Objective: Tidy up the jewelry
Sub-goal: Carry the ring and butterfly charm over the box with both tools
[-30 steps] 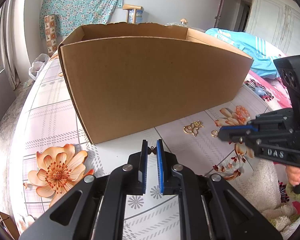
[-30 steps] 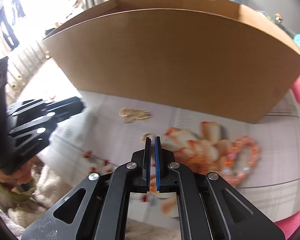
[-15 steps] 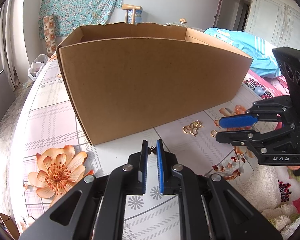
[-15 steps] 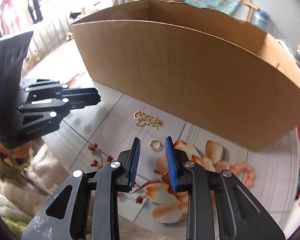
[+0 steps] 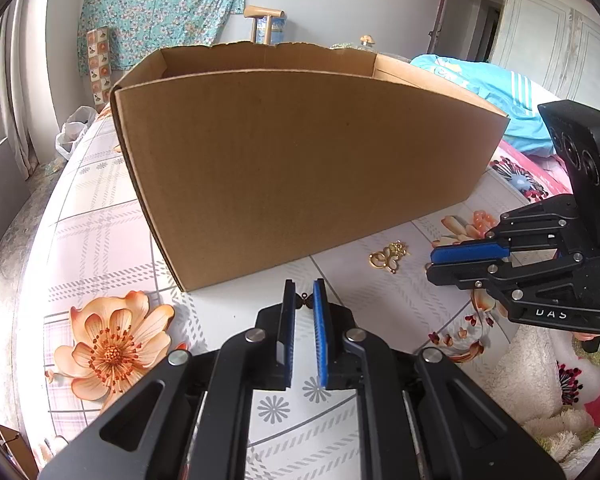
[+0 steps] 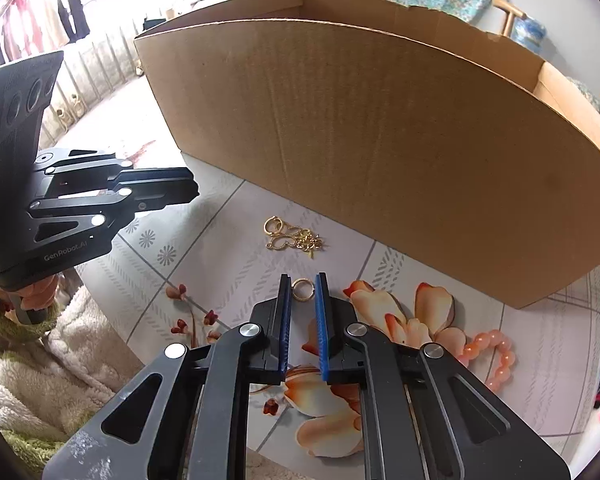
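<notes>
Since a second ago the right gripper has rolled, opened and come down around a gold ring; its jaws are closing with the ring between the blue pads, whether they press it I cannot tell.

Left wrist view: the left gripper stays nearly closed, pinching a small dark butterfly charm at its tips, near the cardboard box. A gold jewelry cluster lies on the floral tablecloth before the box.

Right wrist view: the ring lies on the cloth, the cluster beyond it, near the box wall. A pink bead bracelet lies to the right.
</notes>
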A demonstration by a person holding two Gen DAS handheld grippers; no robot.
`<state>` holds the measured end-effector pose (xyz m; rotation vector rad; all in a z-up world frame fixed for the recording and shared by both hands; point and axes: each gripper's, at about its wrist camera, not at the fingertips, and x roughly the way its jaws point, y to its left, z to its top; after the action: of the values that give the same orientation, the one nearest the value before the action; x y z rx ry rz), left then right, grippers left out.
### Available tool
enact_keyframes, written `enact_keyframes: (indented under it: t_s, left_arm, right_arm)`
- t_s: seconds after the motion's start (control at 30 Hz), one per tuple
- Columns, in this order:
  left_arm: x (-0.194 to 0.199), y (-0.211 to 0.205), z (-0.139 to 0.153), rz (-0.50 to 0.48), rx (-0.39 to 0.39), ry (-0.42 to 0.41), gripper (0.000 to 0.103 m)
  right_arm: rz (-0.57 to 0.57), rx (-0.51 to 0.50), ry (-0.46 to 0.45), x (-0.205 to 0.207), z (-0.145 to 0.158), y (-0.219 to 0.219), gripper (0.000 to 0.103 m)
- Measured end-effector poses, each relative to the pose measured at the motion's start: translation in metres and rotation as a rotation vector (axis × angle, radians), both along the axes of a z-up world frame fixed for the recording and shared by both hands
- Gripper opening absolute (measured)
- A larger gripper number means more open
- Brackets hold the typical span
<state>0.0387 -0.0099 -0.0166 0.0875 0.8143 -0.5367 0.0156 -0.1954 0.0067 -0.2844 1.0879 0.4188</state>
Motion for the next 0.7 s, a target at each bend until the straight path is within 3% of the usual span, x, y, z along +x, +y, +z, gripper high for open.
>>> enact_keyframes:
  t_s: [0.1, 0.27, 0.43, 0.57, 0.7]
  left_arm:
    - [-0.002, 0.002, 0.003, 0.000, -0.003, -0.003, 0.008]
    - [-0.014, 0.009, 0.021, -0.012, -0.047, -0.032, 0.008]
    - [-0.029, 0.021, 0.067, -0.065, -0.156, -0.101, 0.008]
    - [-0.016, 0.025, 0.110, -0.118, -0.218, -0.133, 0.008]
    - [0.034, 0.008, 0.132, -0.156, -0.176, -0.030, 0.008]
  right_arm:
    - [-0.012, 0.018, -0.008, 0.000, 0.000, 0.001, 0.010]
    - [-0.018, 0.076, -0.056, -0.007, 0.031, -0.011, 0.010]
    - [0.002, 0.173, -0.121, -0.014, 0.075, -0.025, 0.010]
    - [0.035, 0.246, -0.191, 0.000, 0.119, -0.034, 0.010]
    - [0.037, 0.260, -0.138, 0.044, 0.134, -0.041, 0.010]
